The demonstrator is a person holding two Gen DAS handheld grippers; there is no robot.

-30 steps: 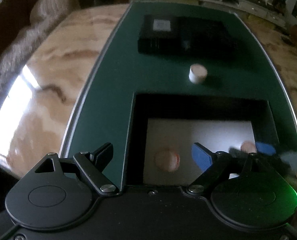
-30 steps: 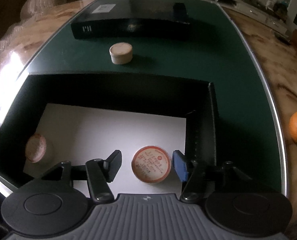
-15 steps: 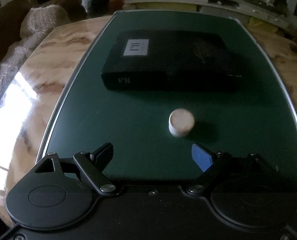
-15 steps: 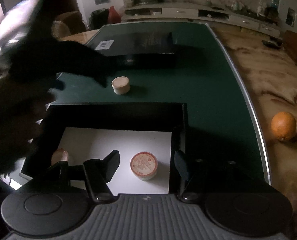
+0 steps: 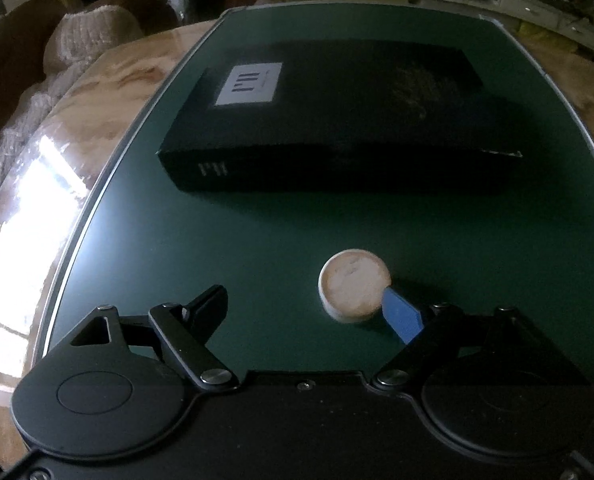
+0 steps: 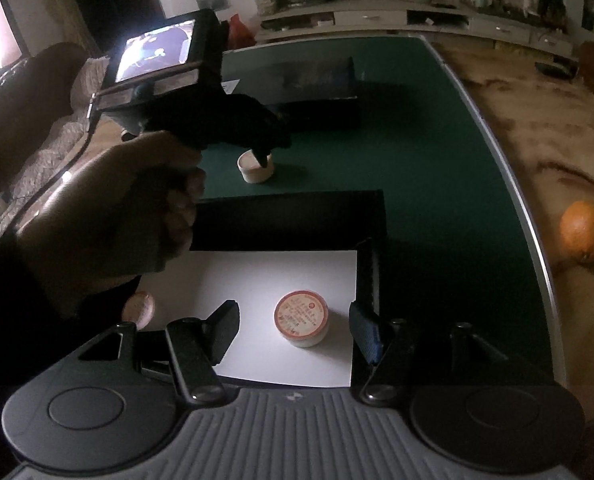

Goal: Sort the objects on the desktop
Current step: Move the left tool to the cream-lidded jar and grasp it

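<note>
A small round cream tin stands on the green mat; it also shows in the right wrist view. My left gripper is open, low over the mat, with the tin just inside its blue right finger. My right gripper is open and empty above a black open box with a white floor. A round tin with a red label lies in the box between its fingers. Another small tin lies at the box's left, partly hidden by the hand.
A flat black box with a white label lies at the far side of the mat. An orange sits on the marble table to the right. A sofa stands to the left.
My left gripper has moved forward from over the open box to the cream tin on the mat. My right gripper has pulled back and risen, leaving the red-label tin in the box.
</note>
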